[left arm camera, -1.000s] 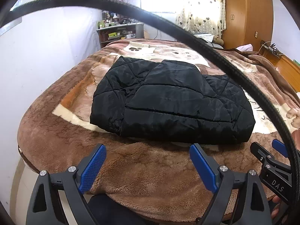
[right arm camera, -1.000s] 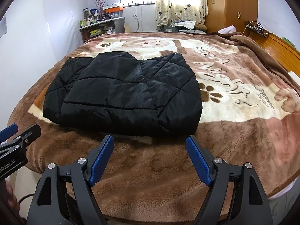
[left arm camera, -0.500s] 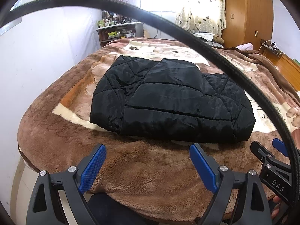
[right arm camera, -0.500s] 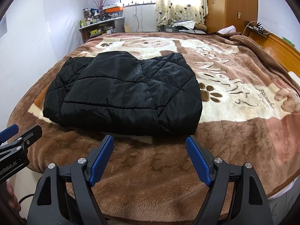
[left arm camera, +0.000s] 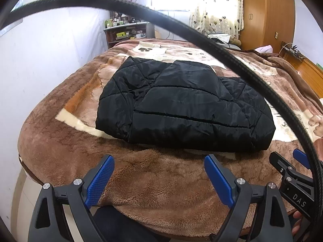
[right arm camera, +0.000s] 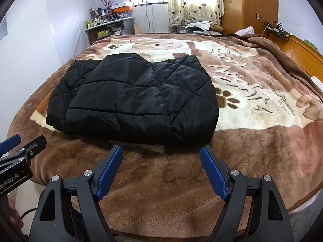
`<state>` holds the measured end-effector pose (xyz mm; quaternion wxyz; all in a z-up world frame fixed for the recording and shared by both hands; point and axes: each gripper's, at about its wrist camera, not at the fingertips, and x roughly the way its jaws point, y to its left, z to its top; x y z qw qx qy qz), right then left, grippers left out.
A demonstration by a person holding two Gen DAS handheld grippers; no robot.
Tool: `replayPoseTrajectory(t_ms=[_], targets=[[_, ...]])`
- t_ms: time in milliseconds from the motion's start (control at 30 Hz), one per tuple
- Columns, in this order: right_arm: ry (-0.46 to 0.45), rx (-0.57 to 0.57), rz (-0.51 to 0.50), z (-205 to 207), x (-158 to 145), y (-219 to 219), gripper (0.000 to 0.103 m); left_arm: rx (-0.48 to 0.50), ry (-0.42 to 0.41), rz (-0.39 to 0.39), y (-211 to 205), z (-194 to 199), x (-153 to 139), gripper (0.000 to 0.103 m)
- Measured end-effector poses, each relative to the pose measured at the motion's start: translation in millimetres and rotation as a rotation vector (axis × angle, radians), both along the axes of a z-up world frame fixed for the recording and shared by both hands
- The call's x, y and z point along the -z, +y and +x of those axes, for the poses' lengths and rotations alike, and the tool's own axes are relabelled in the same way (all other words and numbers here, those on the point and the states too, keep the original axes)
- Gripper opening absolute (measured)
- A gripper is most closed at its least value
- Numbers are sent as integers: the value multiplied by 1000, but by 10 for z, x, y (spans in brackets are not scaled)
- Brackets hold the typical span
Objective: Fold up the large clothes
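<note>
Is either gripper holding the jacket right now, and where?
Nothing is held. Left gripper and right gripper are open, short of the folded jacket.

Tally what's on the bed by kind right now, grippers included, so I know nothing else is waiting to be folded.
Black quilted padded jacket, folded into a bundle: 1
Brown plush blanket with paw prints, spread under it: 1
Two-finger grippers with blue pads, both open and empty: 2 (left gripper, right gripper)
Total: 4
</note>
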<state>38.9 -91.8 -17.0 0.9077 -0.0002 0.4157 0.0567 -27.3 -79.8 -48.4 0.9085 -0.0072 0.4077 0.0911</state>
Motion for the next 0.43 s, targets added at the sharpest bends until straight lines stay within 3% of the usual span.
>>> replayPoseTrajectory(t_ms=[433], targets=[[7,2,0,11,17,-13,79,-11,3,-6,31,5,22,91]])
